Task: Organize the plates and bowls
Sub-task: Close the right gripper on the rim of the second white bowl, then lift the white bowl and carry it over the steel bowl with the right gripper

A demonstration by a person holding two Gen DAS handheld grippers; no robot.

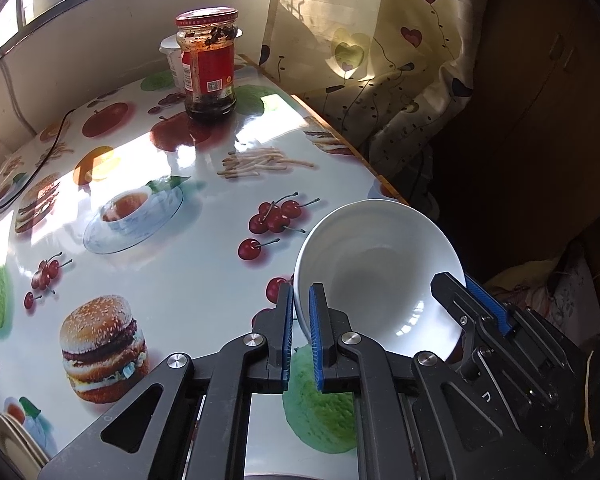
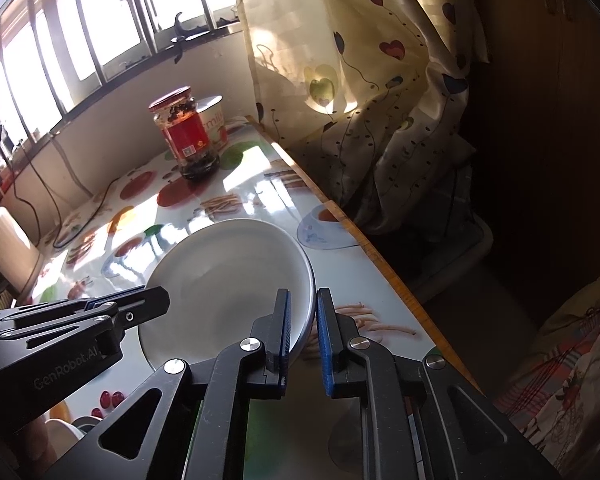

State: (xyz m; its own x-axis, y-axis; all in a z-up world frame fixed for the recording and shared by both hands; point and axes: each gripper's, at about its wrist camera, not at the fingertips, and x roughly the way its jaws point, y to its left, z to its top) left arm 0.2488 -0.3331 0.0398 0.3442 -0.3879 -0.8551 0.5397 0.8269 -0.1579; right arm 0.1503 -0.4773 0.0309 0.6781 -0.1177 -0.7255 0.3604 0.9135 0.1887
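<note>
A white bowl (image 1: 380, 272) is held tilted above the table's right edge. My left gripper (image 1: 301, 320) is shut on the bowl's left rim, one blue pad inside and one outside. My right gripper (image 1: 464, 304) reaches in from the right and clamps the opposite rim. In the right wrist view the same bowl (image 2: 228, 280) sits between my right gripper's (image 2: 303, 320) blue pads, which straddle its right rim, with the left gripper (image 2: 140, 304) on its left rim. A stack of plates (image 1: 8, 432) lies at the bottom left corner.
The table (image 1: 180, 280) has a glossy food-print cover. A glass jar with a red lid (image 1: 209, 64) and a white cup (image 1: 172, 60) stand at the far side. A black cable (image 1: 28, 168) runs along the left. A heart-print curtain (image 1: 380, 60) hangs past the right edge.
</note>
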